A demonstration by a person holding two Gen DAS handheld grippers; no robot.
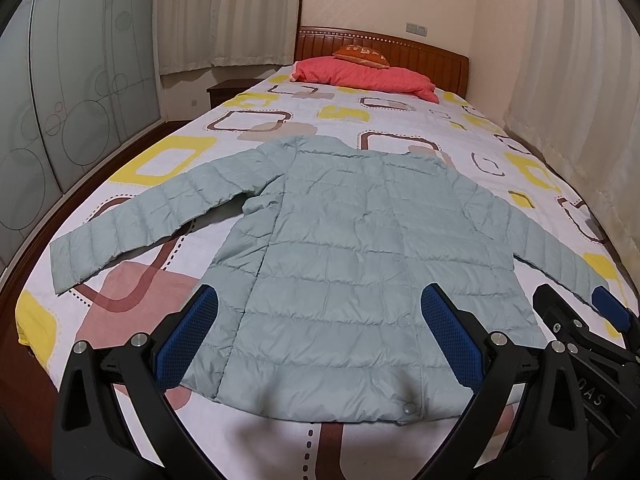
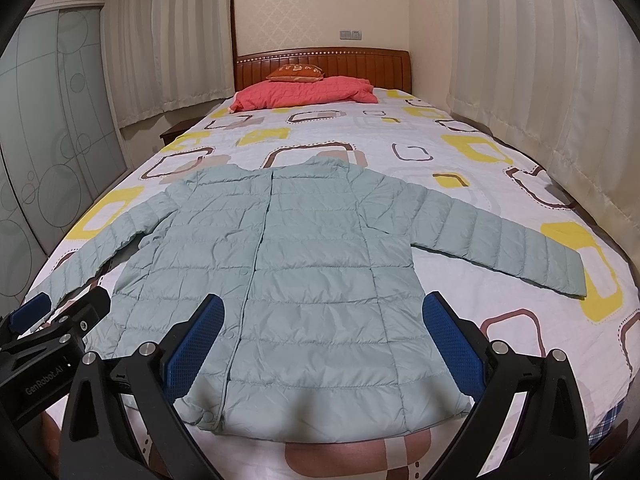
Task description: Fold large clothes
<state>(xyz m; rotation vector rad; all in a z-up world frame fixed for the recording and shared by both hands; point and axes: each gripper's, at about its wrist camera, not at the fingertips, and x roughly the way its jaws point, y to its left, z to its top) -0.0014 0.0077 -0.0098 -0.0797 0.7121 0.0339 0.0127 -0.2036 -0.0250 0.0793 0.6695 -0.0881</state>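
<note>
**Jacket flat on bed, both grippers empty above hem**

Left wrist view: left gripper (image 1: 318, 336) fingers spread wide, holding nothing. Jacket (image 1: 352, 248) lies beyond and between the fingers, spread flat on the bed (image 1: 248, 120), collar far, hem nearest the tips. Its left sleeve (image 1: 152, 216) runs out past the left finger. Right gripper (image 1: 576, 312) shows just outside the right finger, near the other cuff; can't tell its opening from here.

Right wrist view: right gripper (image 2: 320, 340) fingers also wide, empty. Hem sits between the fingers, front placket just inside the left finger. Right sleeve (image 2: 500, 240) stretches out beyond the right finger. Left gripper (image 2: 60, 316) sits outside the left finger, near the left cuff.

Handling, my read: quilted puffer, light, soft, compressible, shell likely slick, so a shallow pinch may slip. Take a full bite on a seam or double layer: cuff, shoulder seam or hem corner. Padding will spring back, so folds need pressing down.

Looks: pale mint-grey, horizontal quilting, closed front, snap visible at hem, mild wrinkles, not yet folded.
</note>
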